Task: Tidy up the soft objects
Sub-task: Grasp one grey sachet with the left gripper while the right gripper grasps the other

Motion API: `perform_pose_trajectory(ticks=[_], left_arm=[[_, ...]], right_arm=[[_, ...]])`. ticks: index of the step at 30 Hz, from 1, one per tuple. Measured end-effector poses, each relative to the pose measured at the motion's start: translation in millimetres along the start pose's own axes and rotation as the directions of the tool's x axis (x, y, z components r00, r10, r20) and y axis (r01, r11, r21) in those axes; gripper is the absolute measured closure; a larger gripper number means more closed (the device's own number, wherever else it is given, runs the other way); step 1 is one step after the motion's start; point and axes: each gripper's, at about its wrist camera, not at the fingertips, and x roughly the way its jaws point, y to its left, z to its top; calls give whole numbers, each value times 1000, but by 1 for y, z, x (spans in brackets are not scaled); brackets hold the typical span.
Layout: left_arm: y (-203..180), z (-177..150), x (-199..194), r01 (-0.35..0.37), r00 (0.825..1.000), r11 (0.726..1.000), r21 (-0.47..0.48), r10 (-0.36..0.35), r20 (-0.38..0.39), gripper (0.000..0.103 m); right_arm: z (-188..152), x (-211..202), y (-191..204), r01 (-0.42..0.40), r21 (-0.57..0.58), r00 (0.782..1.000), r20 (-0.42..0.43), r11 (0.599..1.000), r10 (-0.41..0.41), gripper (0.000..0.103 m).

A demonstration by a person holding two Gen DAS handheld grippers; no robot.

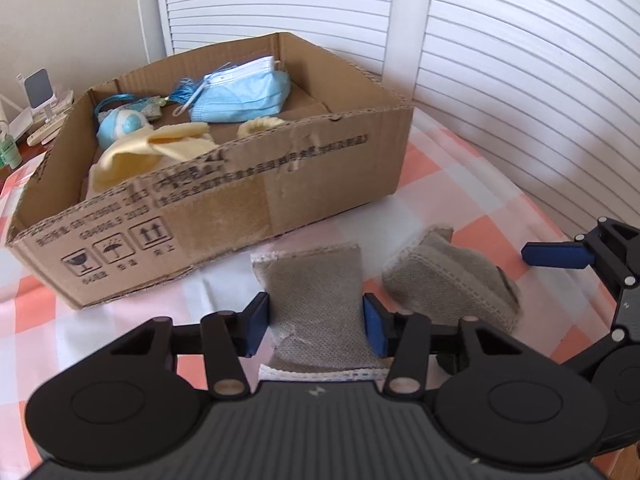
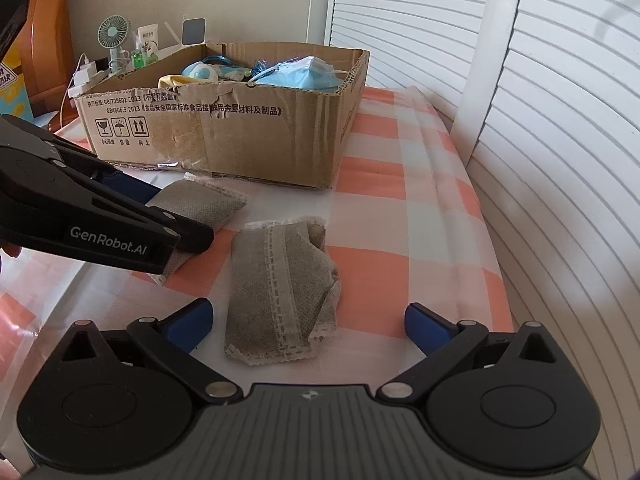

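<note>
Two grey fabric pouches lie on the checked cloth in front of a cardboard box (image 1: 280, 184). My left gripper (image 1: 316, 324) has its blue pads against both sides of the flat left pouch (image 1: 312, 280), closed on it as it lies on the cloth. The crumpled right pouch (image 1: 448, 280) lies beside it. In the right wrist view my right gripper (image 2: 308, 324) is open, its fingers straddling the near end of the crumpled pouch (image 2: 280, 292) without touching it. The left gripper (image 2: 120, 216) covers part of the flat pouch (image 2: 200, 200) there.
The box (image 2: 240, 132) holds blue face masks (image 1: 244, 92), a yellow cloth (image 1: 152, 148), a blue-white round toy (image 1: 120, 124) and blue cord. White louvred doors (image 1: 520, 80) stand behind and to the right. A small fan (image 2: 114, 38) and bottles stand at the far left.
</note>
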Motion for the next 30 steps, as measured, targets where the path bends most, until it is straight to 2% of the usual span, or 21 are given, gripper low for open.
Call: perform_pose_trajectory(ticks=[8,12,13,16,22,30], left_arm=[[24,-11,-12,-44,999,999,-29,44,-6,54],[28,-12,-13,-29,1000,999,-32,28,-9,55],[28,-11,-14,-27,1000,999,-25,27,-8,56],[27,-10,-16,-17,1000,1000,3,17,-5,59],[30,-12,-24,19,1000,999,43,-18,-8,65],[38,-14,-48,43,999,997,61,-44,3,67]], right_arm=[[9,8,11,-22,-22,1000,13,1000,22,1],[13,3,15,-11,-34,1000,25,999,11,26],[14,2,15,-3,-35,1000,26,999,4,37],[14,-2,14,3,-33,1000,25,999,-2,53],[14,-11,18,13,-43,999,30,999,-12,68],[21,-35,19,-11,-43,998,64,999,13,70]])
